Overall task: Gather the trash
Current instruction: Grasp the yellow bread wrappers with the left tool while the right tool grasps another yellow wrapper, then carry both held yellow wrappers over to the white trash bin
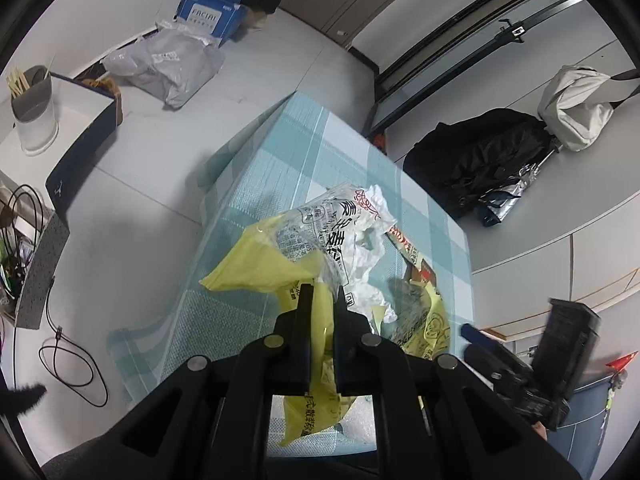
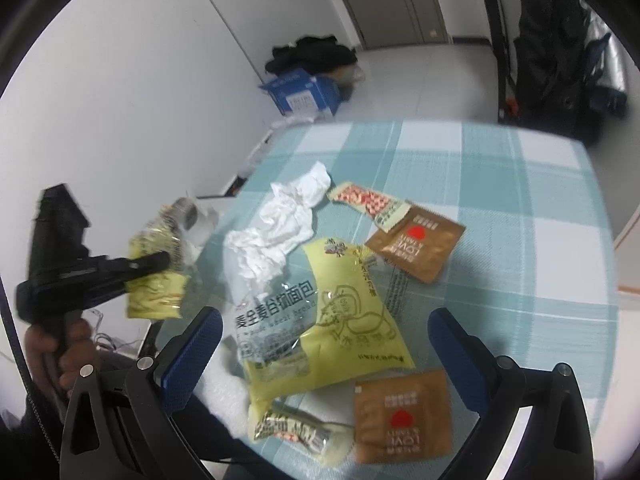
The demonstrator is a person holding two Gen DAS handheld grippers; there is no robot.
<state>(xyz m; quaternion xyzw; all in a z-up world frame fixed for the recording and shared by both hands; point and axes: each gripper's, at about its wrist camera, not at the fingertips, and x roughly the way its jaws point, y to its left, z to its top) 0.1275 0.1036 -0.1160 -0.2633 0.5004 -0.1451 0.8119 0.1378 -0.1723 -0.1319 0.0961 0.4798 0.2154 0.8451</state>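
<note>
Left tool (image 2: 166,258) at left, clamped on small yellow wrapper (image 2: 158,276), lifted off desk (image 2: 540,208). Hand (image 2: 66,354) grips its handle. White crumpled tissue (image 2: 276,232) lies on desk, far from camera. Big yellow bread bag (image 2: 320,320) in middle, touching tissue. Right tool (image 2: 326,346) above big bag, fingers wide apart, holding nothing. Two brown packets (image 2: 416,242) (image 2: 402,416) on right, one far, one near.
</note>
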